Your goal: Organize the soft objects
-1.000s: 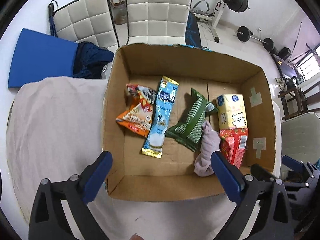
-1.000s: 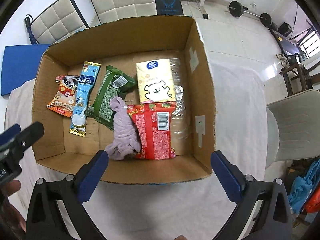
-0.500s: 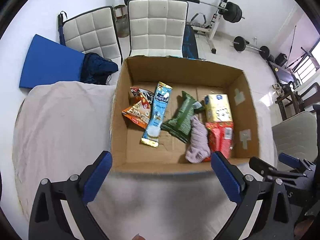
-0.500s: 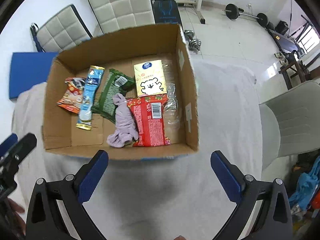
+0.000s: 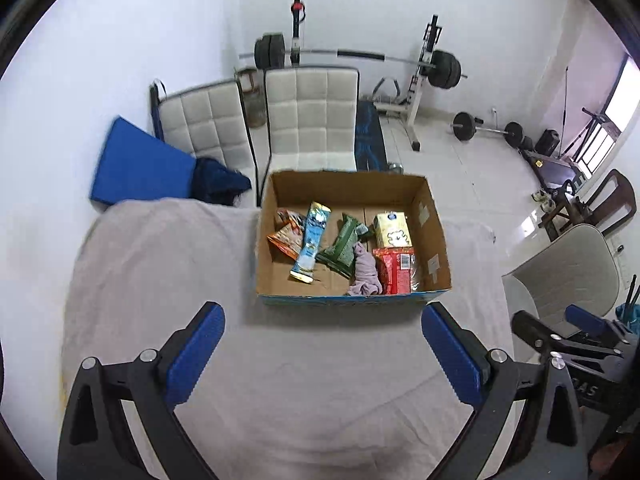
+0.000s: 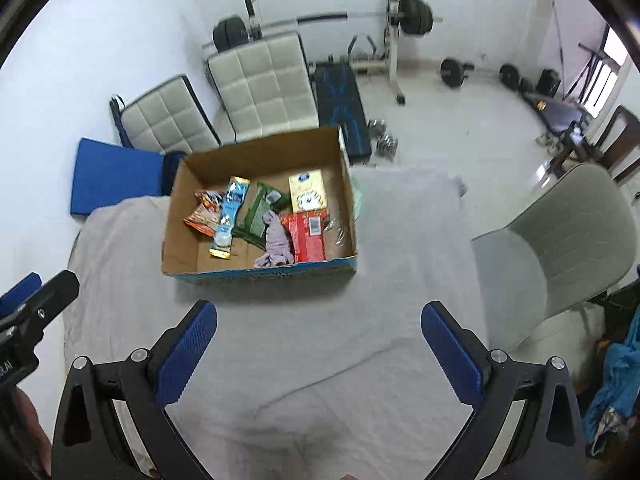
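Note:
An open cardboard box (image 5: 428, 216) (image 6: 178, 216) stands on a table under a grey cloth. In it lie a lilac cloth (image 5: 365, 272) (image 6: 276, 242), a red packet (image 5: 396, 270) (image 6: 306, 236), a yellow tissue pack (image 5: 392, 230) (image 6: 307, 191), a green packet (image 5: 342, 244) (image 6: 256, 214), a blue sachet (image 5: 312, 236) (image 6: 230, 212) and an orange packet (image 5: 286, 232) (image 6: 204, 214). My left gripper (image 5: 322, 354) and right gripper (image 6: 318, 352) are both open and empty, held back above the cloth in front of the box.
The grey cloth (image 5: 160, 280) (image 6: 408, 240) covers the table. Two white padded chairs (image 5: 312, 120) and a blue mat (image 5: 140, 168) stand behind it. A beige chair (image 6: 568, 240) stands on the right. Weight equipment (image 5: 360, 60) lines the back wall.
Both grippers have pulled back and up from over the box, which now looks smaller and farther. The box contents have not moved. Both stay open.

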`<state>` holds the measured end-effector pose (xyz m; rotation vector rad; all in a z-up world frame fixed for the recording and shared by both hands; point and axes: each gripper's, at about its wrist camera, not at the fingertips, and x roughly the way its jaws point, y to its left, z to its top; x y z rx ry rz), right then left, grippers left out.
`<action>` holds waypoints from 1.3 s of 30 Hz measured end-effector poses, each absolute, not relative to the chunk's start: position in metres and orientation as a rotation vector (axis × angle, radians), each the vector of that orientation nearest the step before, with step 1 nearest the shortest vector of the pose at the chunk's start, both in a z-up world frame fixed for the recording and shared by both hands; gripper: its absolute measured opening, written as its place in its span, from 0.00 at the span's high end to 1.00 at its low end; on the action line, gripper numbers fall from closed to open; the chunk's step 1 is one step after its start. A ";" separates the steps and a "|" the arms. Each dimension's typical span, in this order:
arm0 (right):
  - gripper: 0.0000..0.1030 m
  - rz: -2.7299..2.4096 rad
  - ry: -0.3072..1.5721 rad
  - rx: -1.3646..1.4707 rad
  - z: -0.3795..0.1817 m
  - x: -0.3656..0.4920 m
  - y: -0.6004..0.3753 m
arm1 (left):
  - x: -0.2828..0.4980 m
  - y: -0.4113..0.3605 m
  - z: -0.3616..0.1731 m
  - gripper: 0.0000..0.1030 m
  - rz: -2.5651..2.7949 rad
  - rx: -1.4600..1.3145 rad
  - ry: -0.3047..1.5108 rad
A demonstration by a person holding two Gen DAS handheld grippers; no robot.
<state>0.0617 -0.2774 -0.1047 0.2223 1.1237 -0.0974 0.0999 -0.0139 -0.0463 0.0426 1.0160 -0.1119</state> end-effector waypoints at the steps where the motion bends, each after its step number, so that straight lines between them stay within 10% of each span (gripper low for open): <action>1: 0.00 -0.097 1.104 0.226 -0.093 0.052 -0.278 | 0.093 -0.013 -0.039 0.02 -0.100 0.048 1.007; 15: 0.00 -0.069 1.004 0.214 0.004 -0.044 -0.273 | 0.033 -0.001 0.013 0.02 -0.091 -0.019 0.984; 39: 0.00 -0.113 0.924 0.154 0.014 -0.013 -0.267 | 0.037 -0.016 0.008 0.02 -0.088 0.015 0.933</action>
